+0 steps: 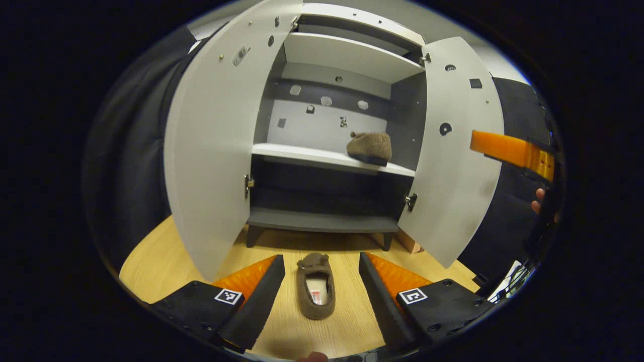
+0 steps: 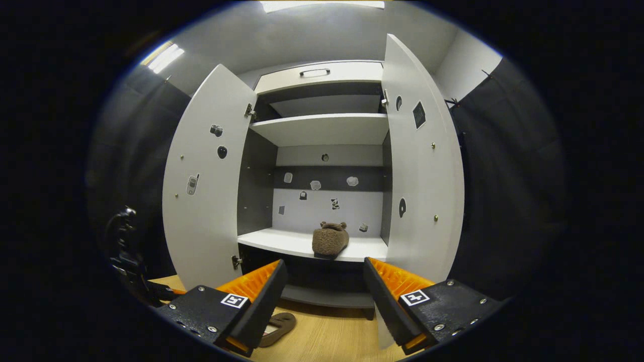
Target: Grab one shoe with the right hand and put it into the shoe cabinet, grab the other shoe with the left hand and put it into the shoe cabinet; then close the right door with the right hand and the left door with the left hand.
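both claws spread, left claw (image 1: 322, 276) over floor slipper (image 1: 315, 291), its label unreadable.

The slipper (image 1: 315, 292) on the floor (image 1: 166, 256) looks like soft, fuzzy matt cloth, with a smoother pale lining inside. Its mate (image 2: 330, 240) on the shelf (image 2: 282, 241) has the same napped pile. The floor is pale wood-grain board with a low sheen. The cabinet (image 2: 322, 128) is smooth, matt laminated board, and both doors (image 1: 211, 151) (image 1: 455, 166) look alike in finish. The hinges (image 1: 247, 185) are shiny metal. The left gripper (image 1: 322, 286) carries ridged plastic behind its fingers (image 1: 261, 291), with matt bodies and paper-like printed tags (image 1: 228, 296).
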The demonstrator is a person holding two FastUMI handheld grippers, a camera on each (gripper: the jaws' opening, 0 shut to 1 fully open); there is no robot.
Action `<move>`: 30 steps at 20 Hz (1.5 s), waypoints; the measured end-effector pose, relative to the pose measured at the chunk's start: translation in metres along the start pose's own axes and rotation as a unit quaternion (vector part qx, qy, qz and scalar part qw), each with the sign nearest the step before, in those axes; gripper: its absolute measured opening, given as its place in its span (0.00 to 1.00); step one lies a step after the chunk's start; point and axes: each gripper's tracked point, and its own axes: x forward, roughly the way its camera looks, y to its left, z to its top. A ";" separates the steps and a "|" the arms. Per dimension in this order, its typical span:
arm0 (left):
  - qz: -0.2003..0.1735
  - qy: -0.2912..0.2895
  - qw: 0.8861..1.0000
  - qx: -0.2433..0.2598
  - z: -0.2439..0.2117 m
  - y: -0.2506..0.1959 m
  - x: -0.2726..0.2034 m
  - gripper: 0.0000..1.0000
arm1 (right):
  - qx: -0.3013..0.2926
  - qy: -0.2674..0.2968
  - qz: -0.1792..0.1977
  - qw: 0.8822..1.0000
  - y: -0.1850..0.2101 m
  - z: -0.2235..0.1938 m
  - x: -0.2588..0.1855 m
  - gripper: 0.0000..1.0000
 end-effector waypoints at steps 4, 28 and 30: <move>0.016 0.073 0.997 0.038 -0.057 0.031 0.056 0.97 | 0.000 0.001 -0.010 1.000 -0.011 -0.007 -0.006 0.94; 0.028 0.107 0.994 0.016 -0.106 0.060 0.179 0.31 | 0.017 0.037 -0.027 0.999 -0.035 -0.031 0.002 0.94; 0.031 0.077 0.996 0.020 -0.075 0.055 0.153 0.31 | 0.020 0.034 -0.023 0.999 -0.033 -0.031 0.003 0.94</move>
